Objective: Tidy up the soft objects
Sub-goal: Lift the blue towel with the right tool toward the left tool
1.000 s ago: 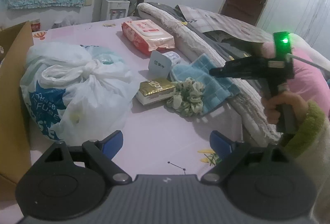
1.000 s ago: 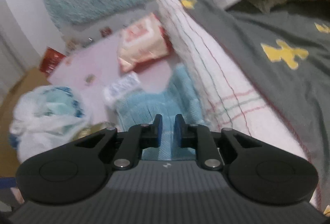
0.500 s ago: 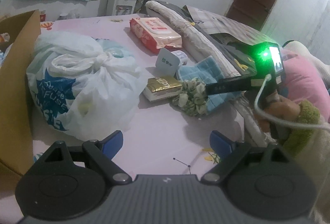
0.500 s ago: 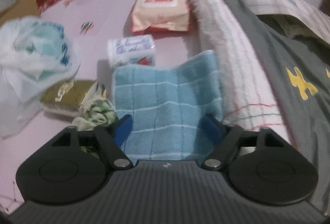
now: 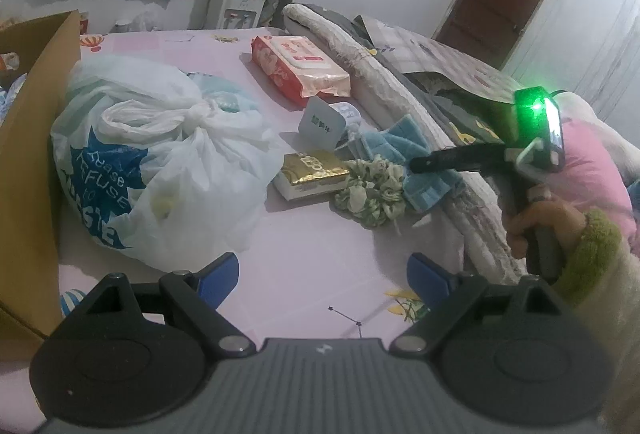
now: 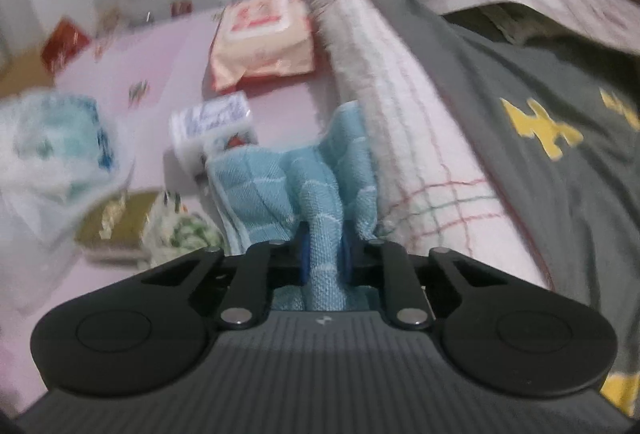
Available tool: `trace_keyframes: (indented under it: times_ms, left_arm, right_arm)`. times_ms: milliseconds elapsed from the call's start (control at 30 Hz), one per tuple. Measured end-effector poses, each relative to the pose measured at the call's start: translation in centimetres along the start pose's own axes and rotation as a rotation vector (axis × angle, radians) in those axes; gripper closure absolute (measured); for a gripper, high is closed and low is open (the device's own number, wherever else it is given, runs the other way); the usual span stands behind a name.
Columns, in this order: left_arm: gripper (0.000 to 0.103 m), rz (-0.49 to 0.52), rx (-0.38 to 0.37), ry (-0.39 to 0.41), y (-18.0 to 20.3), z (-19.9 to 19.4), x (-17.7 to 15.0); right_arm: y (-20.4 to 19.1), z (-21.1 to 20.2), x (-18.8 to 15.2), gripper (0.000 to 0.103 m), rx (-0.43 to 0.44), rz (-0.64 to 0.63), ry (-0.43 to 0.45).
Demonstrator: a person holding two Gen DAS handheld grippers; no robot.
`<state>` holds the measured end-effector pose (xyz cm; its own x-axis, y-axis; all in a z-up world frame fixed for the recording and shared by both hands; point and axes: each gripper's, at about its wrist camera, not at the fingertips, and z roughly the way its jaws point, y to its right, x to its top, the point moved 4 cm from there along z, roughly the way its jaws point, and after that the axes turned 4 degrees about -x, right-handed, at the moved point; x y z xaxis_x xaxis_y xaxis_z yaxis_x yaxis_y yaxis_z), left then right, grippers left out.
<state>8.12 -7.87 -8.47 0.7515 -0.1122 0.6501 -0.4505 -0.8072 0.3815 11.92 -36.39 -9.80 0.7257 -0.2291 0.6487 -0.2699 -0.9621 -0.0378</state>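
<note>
A blue checked towel (image 6: 288,186) lies crumpled on the pink sheet against a rolled blanket. My right gripper (image 6: 325,254) is closing on it, with a bunched fold pinched between the blue pads. In the left wrist view the same gripper (image 5: 416,166) reaches over the towel (image 5: 400,142) from the right, held by a hand (image 5: 536,218) in a green cuff. A green floral scrunchie (image 5: 370,194) sits just left of the towel. My left gripper (image 5: 324,270) hovers open and empty above the sheet, short of these items.
A tied white plastic bag (image 5: 160,162) fills the left, with a brown paper bag (image 5: 36,154) beside it. A gold box (image 5: 312,170), a small tissue pack (image 6: 212,118) and a wipes pack (image 5: 300,66) lie nearby. The rolled blanket (image 6: 420,138) borders the right.
The right gripper opened wide over the flat towel, then shut on it, bunching the cloth into a ridge. The left wrist view shifted only slightly.
</note>
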Motion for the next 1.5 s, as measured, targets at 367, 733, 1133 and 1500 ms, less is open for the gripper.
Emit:
trace_keyframes:
  times_ms: [367,733,1133,1500]
  left_arm:
    - [0.011,0.005,0.011,0.059,-0.7,-2.3,0.5]
    - [0.011,0.000,0.082,0.096,-2.7,-5.9,0.4]
    - [0.023,0.025,-0.022,0.049,-0.6,-2.7,0.5]
    - [0.023,0.111,-0.112,-0.152,2.2,5.2,0.2]
  right_arm:
    - [-0.5,-10.8,2.9,0.091,0.307,0.191,0.213]
    - [-6.8,-3.5,-7.4,0.091,0.848,0.582,-0.262]
    - [-5.2,-1.8,-10.3,0.086,0.562,0.477,-0.243]
    - [-4.7,-1.0,-11.3,0.080,0.754,0.626,-0.338]
